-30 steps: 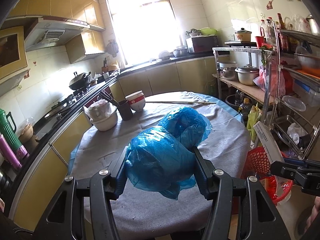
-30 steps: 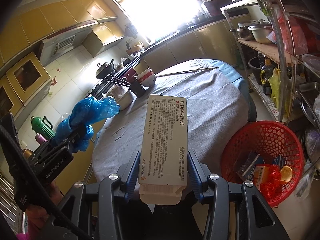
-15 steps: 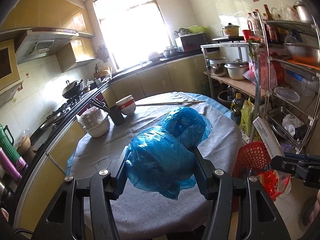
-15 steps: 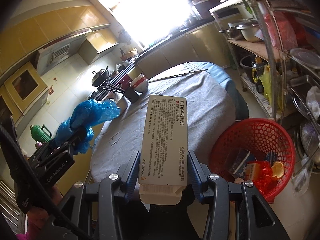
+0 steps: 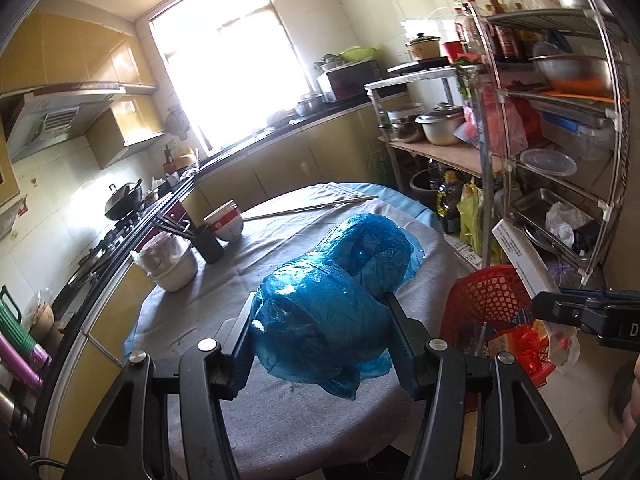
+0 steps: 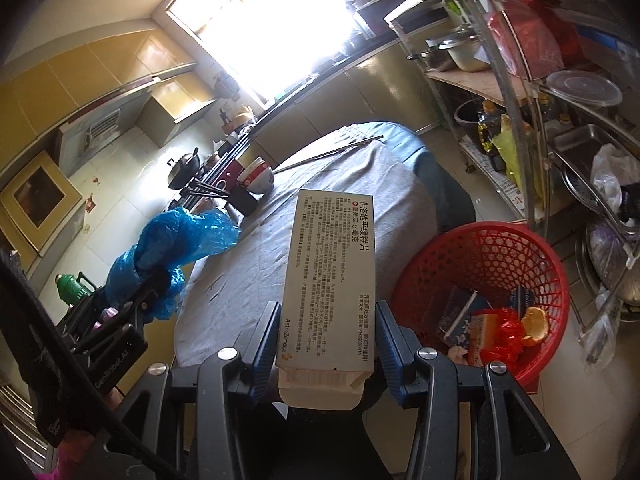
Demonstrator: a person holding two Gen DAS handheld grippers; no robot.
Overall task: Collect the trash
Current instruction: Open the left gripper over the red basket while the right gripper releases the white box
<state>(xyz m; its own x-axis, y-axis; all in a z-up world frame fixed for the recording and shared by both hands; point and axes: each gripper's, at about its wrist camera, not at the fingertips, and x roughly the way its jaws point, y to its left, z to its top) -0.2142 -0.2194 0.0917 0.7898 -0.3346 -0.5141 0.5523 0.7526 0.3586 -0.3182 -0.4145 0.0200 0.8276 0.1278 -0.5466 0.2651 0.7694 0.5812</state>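
Gripping a crumpled blue plastic bag between its two fingers, my left gripper holds the bundle up over the near edge of the round table with its grey cloth. My right gripper is clamped on a long white medicine box, printed side up, its opened end toward me. The red mesh basket sits on the floor just beside the table, to the right of the box, with wrappers and an orange peel inside. Bowls stand at the table's far left.
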